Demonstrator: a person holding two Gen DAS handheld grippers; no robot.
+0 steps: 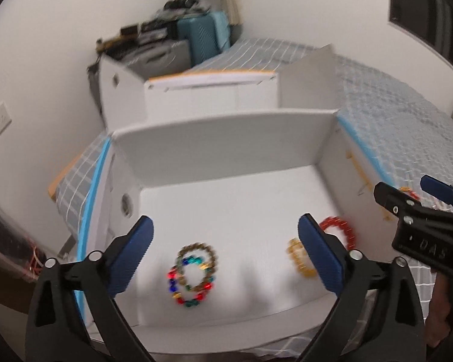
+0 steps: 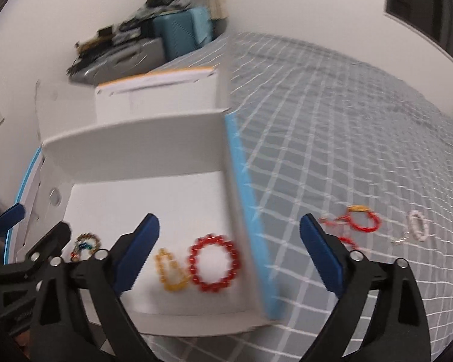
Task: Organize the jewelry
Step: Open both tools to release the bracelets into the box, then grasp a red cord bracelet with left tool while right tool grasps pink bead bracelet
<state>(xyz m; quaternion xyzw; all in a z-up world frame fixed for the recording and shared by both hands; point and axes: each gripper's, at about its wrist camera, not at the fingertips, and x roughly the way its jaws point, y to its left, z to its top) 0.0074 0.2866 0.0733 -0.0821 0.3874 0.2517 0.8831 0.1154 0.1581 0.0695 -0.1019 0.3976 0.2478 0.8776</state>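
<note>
An open white box (image 1: pixel 226 147) (image 2: pixel 130 150) sits on the bed. Inside lie a multicoloured bead bracelet (image 1: pixel 193 286) overlapped by a brown bead bracelet (image 1: pixel 197 255), a yellow bracelet (image 1: pixel 299 259) (image 2: pixel 170 268) and a red bead bracelet (image 1: pixel 339 230) (image 2: pixel 214 264). On the bedspread right of the box lie a red cord bracelet (image 2: pixel 364 220) and a pale pink bracelet (image 2: pixel 418 224). My left gripper (image 1: pixel 225 256) is open and empty above the box. My right gripper (image 2: pixel 229 253) is open and empty over the box's right wall; it also shows in the left wrist view (image 1: pixel 407 193).
A grey checked bedspread (image 2: pixel 332 120) covers the bed. The box's raised flaps (image 1: pixel 309 81) stand at the far side. A teal suitcase (image 1: pixel 207 37) and clutter sit by the wall behind. A dark window (image 1: pixel 432 9) is at upper right.
</note>
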